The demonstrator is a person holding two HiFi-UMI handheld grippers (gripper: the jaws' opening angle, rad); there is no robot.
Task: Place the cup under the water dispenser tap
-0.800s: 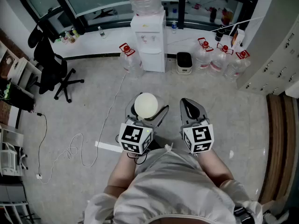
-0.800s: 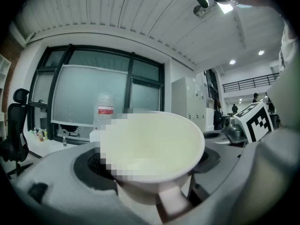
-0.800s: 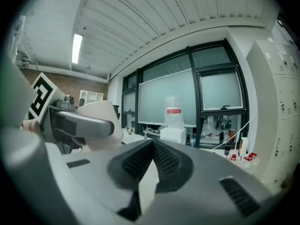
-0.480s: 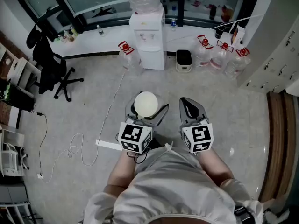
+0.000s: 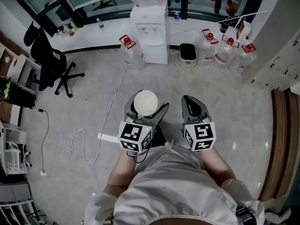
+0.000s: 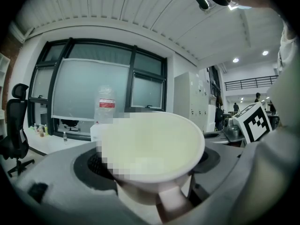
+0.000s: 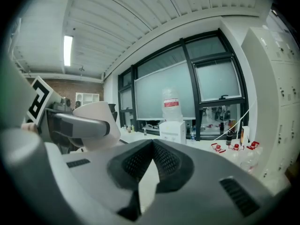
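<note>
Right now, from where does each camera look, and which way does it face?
Head view: on the person's head, facing steeply down at the floor and water dispenser; shows forearms, left gripper, right gripper.
Left gripper view: rides on the left gripper, faces the windows; the white cup between its jaws fills it.
Right gripper view: on the right gripper, faces the water dispenser; its shut jaws show below.
Shared: the cup shows in all three; the water dispenser in head and right gripper views.

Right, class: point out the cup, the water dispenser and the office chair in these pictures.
cup [image 5: 146, 103], head view, on its round white top.
water dispenser [image 5: 154, 43], head view, on its white front panel.
office chair [image 5: 47, 62], head view, on its black backrest.
</note>
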